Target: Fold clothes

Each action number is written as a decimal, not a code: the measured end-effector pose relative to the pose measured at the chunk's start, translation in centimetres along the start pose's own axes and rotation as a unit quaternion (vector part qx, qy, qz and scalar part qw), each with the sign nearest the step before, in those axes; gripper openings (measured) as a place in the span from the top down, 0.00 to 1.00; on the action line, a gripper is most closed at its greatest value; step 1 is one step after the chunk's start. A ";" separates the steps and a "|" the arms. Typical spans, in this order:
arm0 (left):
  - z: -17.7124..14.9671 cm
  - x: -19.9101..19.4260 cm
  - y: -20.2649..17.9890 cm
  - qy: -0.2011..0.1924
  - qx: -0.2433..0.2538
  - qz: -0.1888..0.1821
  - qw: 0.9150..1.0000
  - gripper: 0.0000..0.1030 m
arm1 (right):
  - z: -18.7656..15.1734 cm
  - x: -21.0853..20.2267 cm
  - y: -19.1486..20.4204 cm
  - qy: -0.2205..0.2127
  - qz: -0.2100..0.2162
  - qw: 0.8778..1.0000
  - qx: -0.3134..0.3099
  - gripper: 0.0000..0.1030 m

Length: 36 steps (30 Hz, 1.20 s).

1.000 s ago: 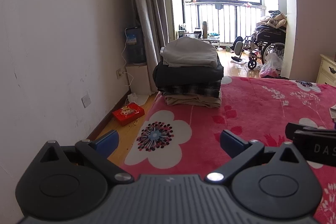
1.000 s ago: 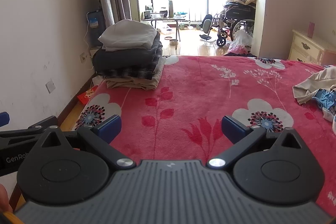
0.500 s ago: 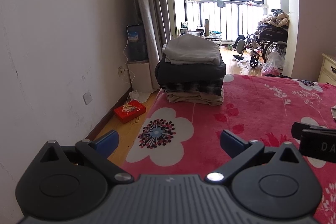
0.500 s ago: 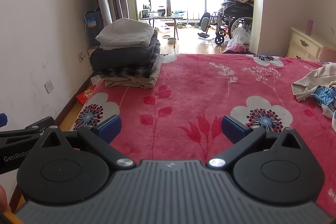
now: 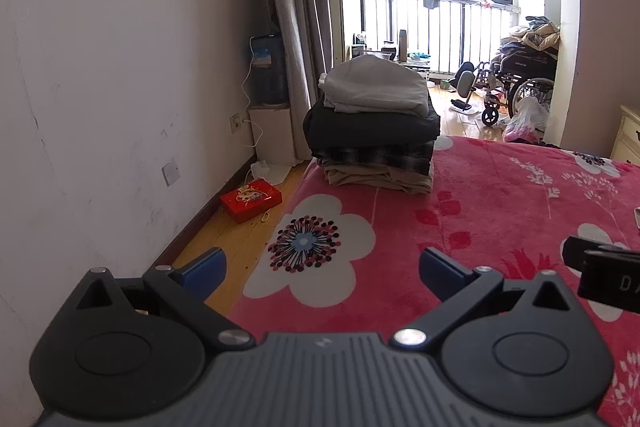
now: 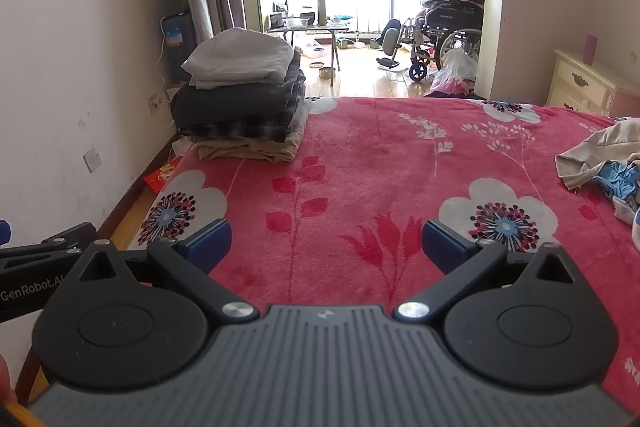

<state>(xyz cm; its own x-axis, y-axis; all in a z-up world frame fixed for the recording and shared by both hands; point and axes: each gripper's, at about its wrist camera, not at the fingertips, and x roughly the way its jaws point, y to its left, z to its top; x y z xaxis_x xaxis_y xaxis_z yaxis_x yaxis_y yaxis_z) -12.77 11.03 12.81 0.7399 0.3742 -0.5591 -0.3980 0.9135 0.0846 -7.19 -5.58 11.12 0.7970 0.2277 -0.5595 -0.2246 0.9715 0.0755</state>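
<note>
A stack of folded clothes (image 5: 374, 131) sits at the far left corner of the bed, a light grey garment on top; it also shows in the right wrist view (image 6: 244, 99). A heap of unfolded clothes (image 6: 600, 159), beige and blue, lies at the bed's right edge. My left gripper (image 5: 320, 267) is open and empty above the bed's near left edge. My right gripper (image 6: 326, 245) is open and empty above the near middle of the bed. Each gripper shows at the side of the other's view.
The bed has a red blanket with white flowers (image 6: 380, 163). A wall runs along the left, with a red box (image 5: 251, 199) on the floor. A wheelchair (image 6: 444, 39) and a small table stand beyond the bed. A cream dresser (image 6: 588, 87) is at the right.
Both views have shifted slightly upward and the stack sits a little closer. Both grippers stay open and empty.
</note>
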 end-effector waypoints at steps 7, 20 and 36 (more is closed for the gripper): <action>0.0 0.0 0.0 0.002 -0.001 -0.001 1.000 0.00 | -0.1 -0.1 0.1 0.000 -0.001 1.000 0.000 0.01; -0.1 0.2 0.3 0.004 -0.003 -0.001 1.000 0.00 | 0.0 -0.2 0.3 0.002 -0.001 1.000 -0.004 0.01; -0.1 0.1 0.3 0.004 -0.003 -0.002 1.000 0.00 | 0.1 -0.2 0.5 0.002 -0.002 1.000 -0.009 0.01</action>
<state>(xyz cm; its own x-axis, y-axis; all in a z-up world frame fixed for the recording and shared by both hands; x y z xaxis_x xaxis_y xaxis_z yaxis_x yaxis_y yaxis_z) -12.79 11.31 12.70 0.7364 0.3696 -0.5667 -0.3993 0.9136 0.0770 -7.39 -5.17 11.32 0.7960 0.2232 -0.5627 -0.2311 0.9712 0.0583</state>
